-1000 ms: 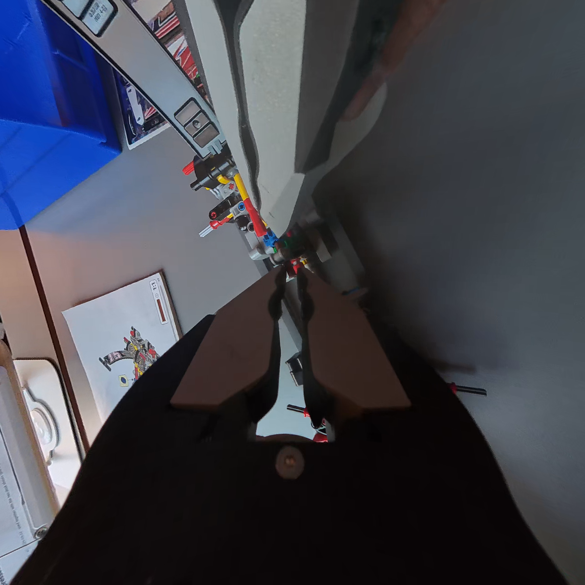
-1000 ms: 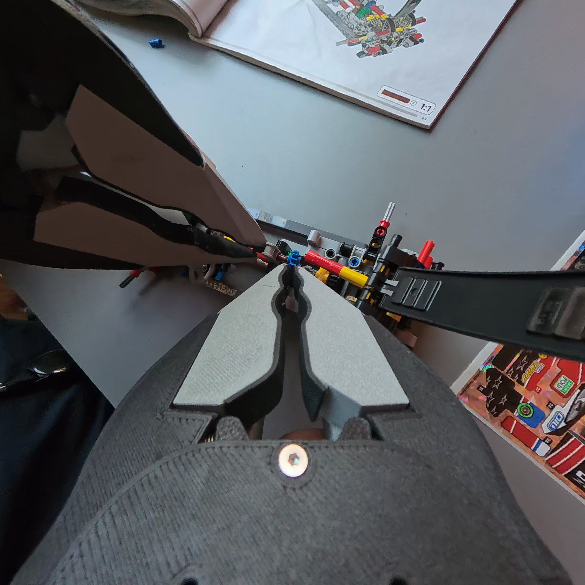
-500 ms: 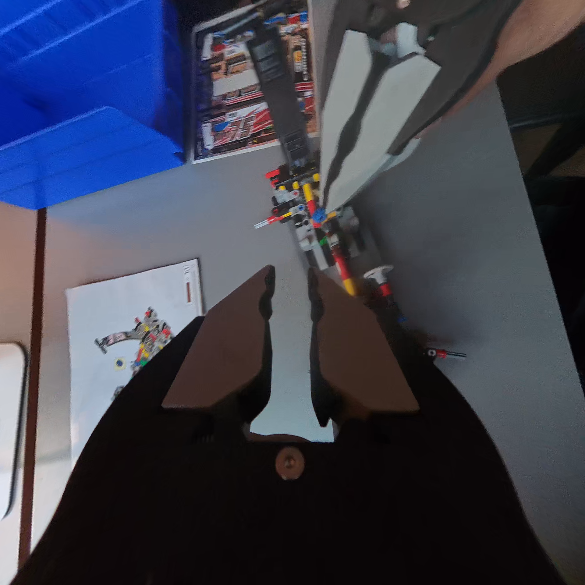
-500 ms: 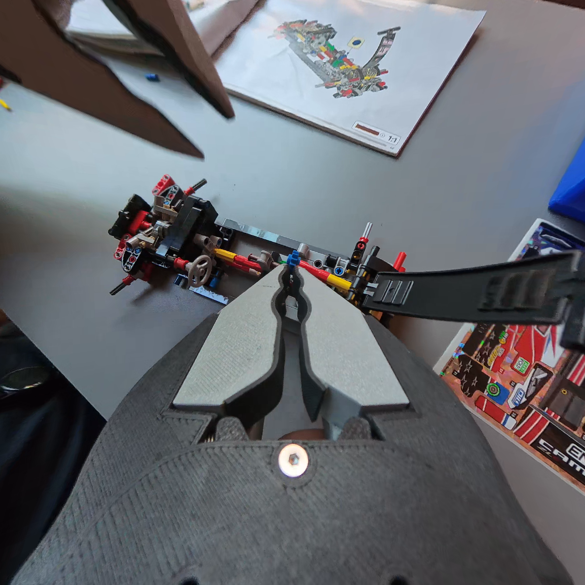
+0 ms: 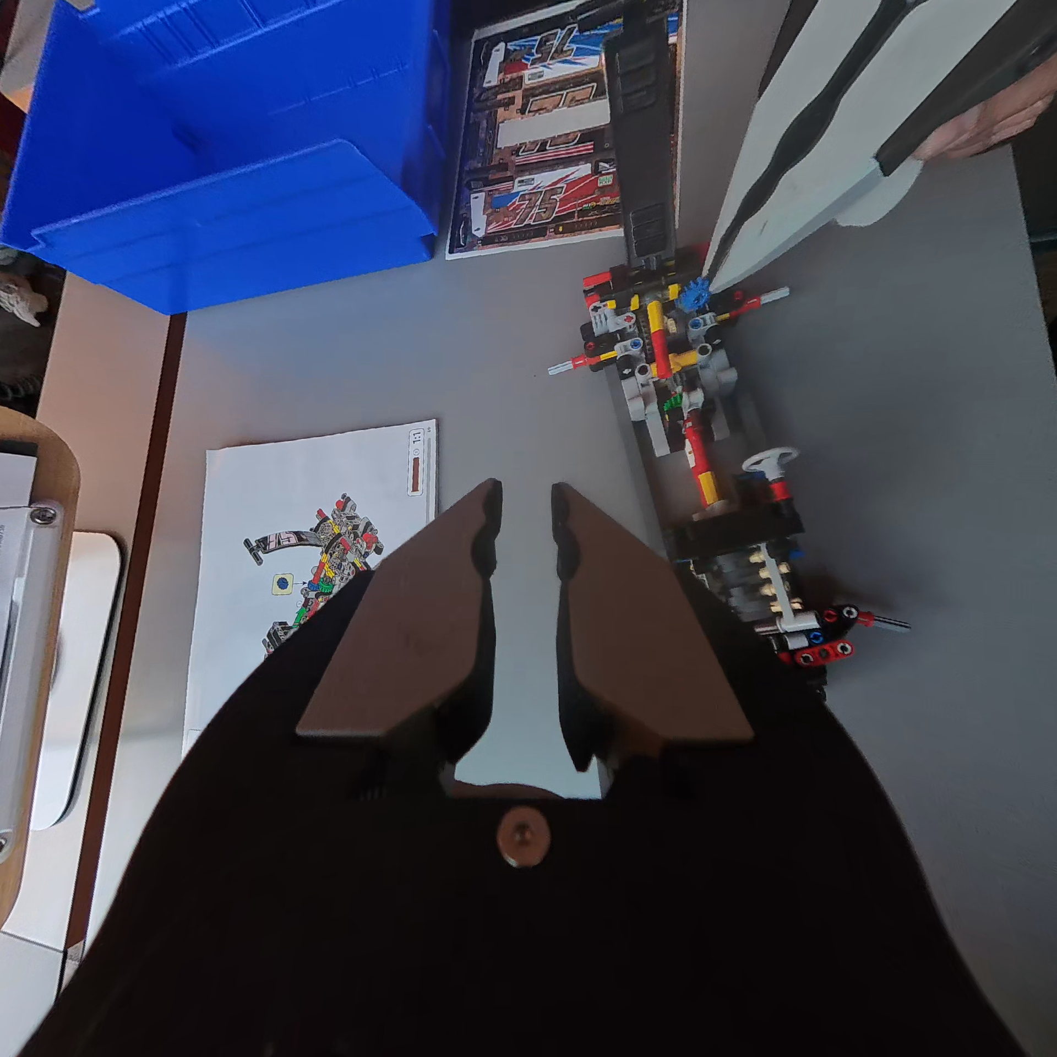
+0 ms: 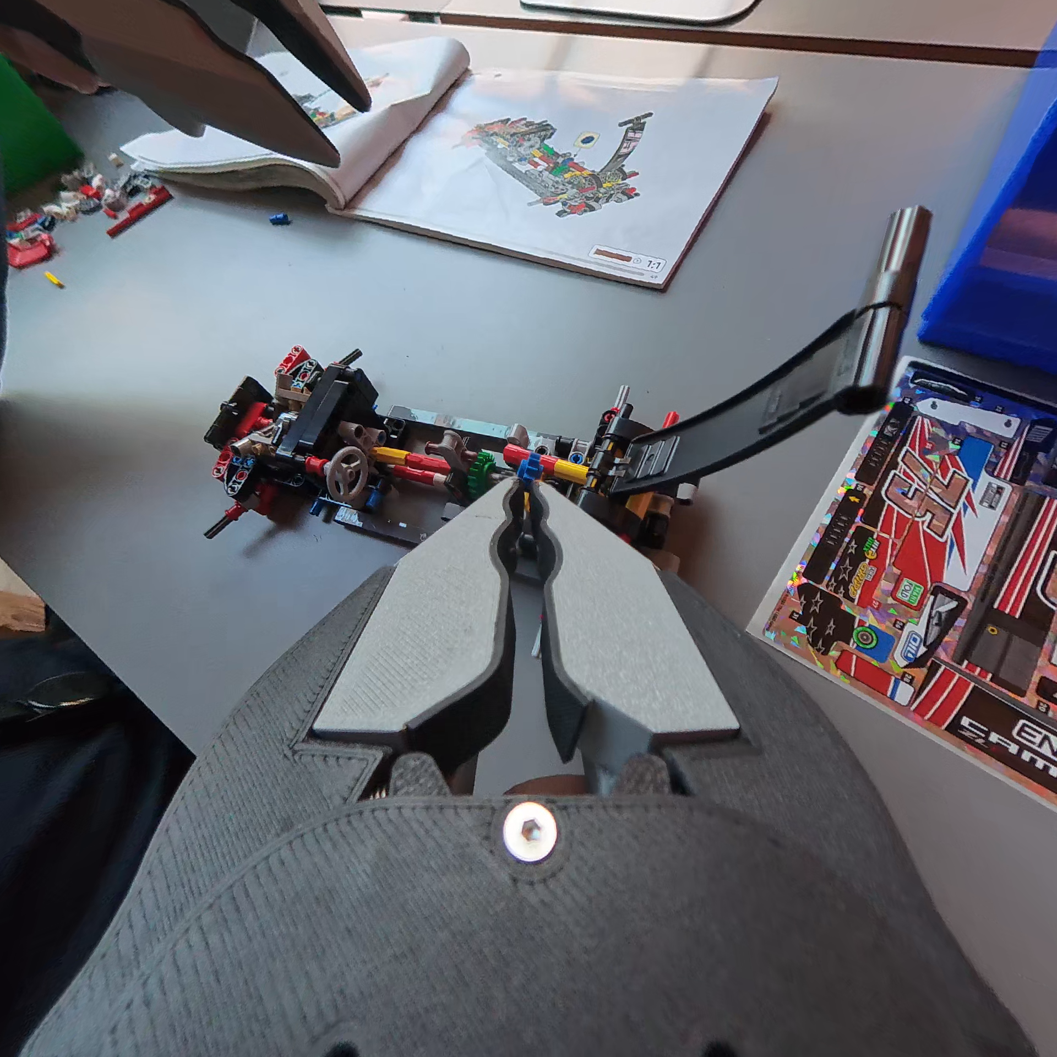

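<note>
A partly built toy car chassis (image 5: pixel 686 400) of many small coloured parts lies on the grey table (image 5: pixel 400 343); it also shows in the right wrist view (image 6: pixel 400 457). My right gripper (image 6: pixel 523 486) is shut on a small blue gear (image 6: pixel 529 466) that sits on the chassis's red and yellow axle. The left wrist view shows the same grey gripper (image 5: pixel 709 271) with its tips at the gear (image 5: pixel 694 294). My left gripper (image 5: pixel 526 492) is open and empty above the table, between the chassis and an open instruction booklet (image 5: pixel 314 503). It shows raised at the upper left in the right wrist view (image 6: pixel 352 131).
A long black wing piece (image 6: pixel 772 412) sticks out from the chassis's end over a shiny sticker sheet (image 6: pixel 944 543). A blue bin (image 5: pixel 229 143) stands beyond. Loose small parts (image 6: pixel 74 200) lie by a green bin (image 6: pixel 28 131). The booklet (image 6: pixel 543 171) lies behind the chassis. My hands' fingertips stand some 15 centimeters from each other.
My left gripper was shut at the chassis, then opened, let go and drew back and up toward the booklet. My right gripper stayed shut on the blue gear.
</note>
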The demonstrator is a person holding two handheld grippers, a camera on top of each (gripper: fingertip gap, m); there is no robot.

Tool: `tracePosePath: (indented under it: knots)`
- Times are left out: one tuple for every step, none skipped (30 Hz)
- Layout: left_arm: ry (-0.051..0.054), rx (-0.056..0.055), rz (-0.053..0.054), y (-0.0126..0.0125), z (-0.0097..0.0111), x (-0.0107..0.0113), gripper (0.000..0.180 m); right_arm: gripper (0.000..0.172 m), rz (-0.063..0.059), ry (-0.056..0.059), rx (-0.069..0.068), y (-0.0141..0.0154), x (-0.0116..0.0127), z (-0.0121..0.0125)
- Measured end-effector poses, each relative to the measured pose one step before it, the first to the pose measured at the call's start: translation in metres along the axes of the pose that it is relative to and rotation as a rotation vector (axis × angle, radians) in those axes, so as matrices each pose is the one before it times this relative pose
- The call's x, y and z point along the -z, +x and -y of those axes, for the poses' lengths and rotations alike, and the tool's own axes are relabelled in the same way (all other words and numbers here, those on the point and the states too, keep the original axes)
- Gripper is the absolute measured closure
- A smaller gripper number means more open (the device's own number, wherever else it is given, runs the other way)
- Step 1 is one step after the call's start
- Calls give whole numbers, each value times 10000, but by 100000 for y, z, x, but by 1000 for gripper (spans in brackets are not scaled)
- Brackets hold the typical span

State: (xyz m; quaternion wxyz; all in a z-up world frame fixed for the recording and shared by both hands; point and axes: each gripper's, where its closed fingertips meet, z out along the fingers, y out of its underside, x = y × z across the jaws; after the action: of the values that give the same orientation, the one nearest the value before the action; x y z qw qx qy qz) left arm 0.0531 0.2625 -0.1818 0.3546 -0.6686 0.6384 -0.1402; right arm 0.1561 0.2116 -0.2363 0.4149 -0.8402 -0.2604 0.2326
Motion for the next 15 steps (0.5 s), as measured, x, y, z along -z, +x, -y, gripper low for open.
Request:
tracePosePath:
  knots:
    - [-26, 1, 4, -23, -56, -55, 166, 172, 11, 13, -28, 42, 37, -82]
    - [-28, -4, 0, -10, -72, -52, 166, 172, 13, 13, -15, 21, 18, -50]
    - [-47, -12, -2, -10, -105, -45, 166, 172, 13, 19, -1, 15, 19, -36]
    - [-53, -7, 29, -75, -123, -27, 166, 172, 13, 35, 15, -1, 18, 10]
    - [-50, 6, 43, -122, -144, -6, 166, 172, 16, 32, 22, 4, 19, 20]
    - [-35, 28, 35, -138, -123, 21, 165, 172, 4, 13, 15, 32, 11, -13]
    - [-1, 47, 12, -121, -80, 46, 165, 172, -6, 8, 5, 48, 3, -24]
    - [20, 54, 14, -136, -53, 55, 166, 172, 9, 10, -11, 39, 3, -28]
    - [7, 47, 21, -146, -76, 44, 166, 172, 27, 16, -26, 21, 0, -41]
    - [-8, 39, 30, -147, -79, 31, 165, 172, 24, 18, -27, 12, 11, -48]
    - [-13, 26, 22, -106, -74, 11, 166, 172, 15, 12, -17, 16, 20, -51]
    - [-12, 9, -3, -39, -48, 4, 165, 172, 21, 4, -4, -9, 37, -76]
    - [-6, 0, 2, -8, -30, -7, 165, 172, 40, 9, 11, -41, 38, -62]
    - [-4, -5, 21, -32, 3, -4, 165, 172, 32, 34, 11, -20, 61, -14]
    - [-13, -9, 15, -21, -24, -11, 165, 172, 5, 38, -7, 4, 69, 21]
